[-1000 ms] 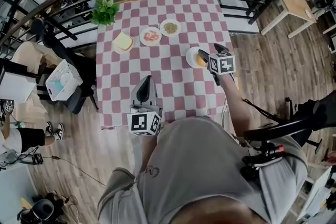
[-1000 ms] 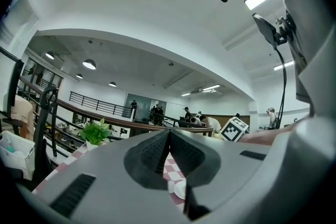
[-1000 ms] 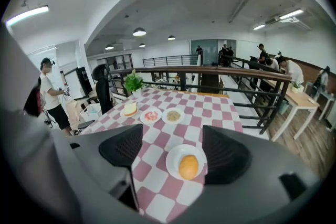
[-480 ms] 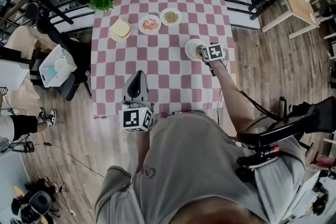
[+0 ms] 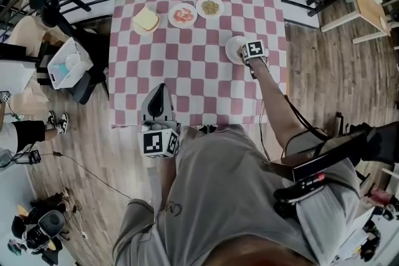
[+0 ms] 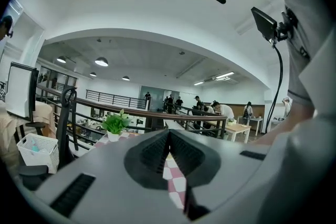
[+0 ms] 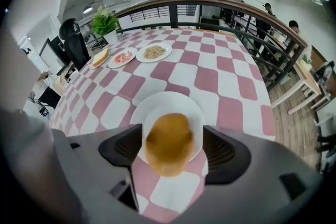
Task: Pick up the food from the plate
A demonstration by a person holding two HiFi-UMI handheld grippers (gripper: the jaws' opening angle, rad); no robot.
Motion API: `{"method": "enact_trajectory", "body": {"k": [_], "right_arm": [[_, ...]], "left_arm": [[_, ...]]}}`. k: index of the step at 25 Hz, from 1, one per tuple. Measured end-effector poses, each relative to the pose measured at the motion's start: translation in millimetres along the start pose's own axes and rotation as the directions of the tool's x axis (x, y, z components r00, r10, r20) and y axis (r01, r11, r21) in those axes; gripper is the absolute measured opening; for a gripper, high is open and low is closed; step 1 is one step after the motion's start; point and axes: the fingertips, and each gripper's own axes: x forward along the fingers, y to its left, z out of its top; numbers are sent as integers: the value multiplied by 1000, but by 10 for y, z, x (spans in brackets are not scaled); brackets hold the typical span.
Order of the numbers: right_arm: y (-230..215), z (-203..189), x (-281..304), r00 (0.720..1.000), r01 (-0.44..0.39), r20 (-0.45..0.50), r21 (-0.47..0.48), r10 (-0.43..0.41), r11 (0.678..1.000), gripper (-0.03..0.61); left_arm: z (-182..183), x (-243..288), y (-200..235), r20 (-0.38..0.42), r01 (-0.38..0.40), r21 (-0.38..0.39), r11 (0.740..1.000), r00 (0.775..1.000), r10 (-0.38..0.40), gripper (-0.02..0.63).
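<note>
Bun (image 7: 169,143) between right gripper's (image 7: 171,138) parted jaws

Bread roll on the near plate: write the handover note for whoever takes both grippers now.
Right gripper: open, fingers on either side of the bread roll, not closed on it.
Left gripper: shut, empty, held at the near edge of the table.
The roll sits on the white plate near the table's right edge.
Done: gripper lined up on the roll.
Left: close on the roll and lift it off the plate.
</note>
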Motion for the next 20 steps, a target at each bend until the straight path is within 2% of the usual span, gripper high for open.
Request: {"method": "enact_trajectory", "body": {"k": [2, 3, 7, 12, 20], "right_arm": [[29, -29, 135, 999, -4, -37, -15, 4, 1000, 353], [46, -60, 210, 998, -6, -65, -27, 4, 1000, 377], [0, -181, 409, 988, 29, -149, -109, -45, 994, 365], [16, -187, 411, 990, 29, -132, -110, -44, 993, 362], [23, -196, 430, 989, 30, -142, -116, -46, 993, 362]], "left_arm": [[-1, -23, 28, -6, -18, -1, 1000, 1000, 18, 5], [2, -32, 39, -8, -27, -1, 1000, 1000, 27, 5], [24, -76, 62, -8, -53, -2, 999, 999, 53, 5], [-47, -181, 158, -20, -83, -9, 997, 996, 83, 5], [-97, -188, 188, -29, -82, -7, 997, 996, 82, 5]]}}
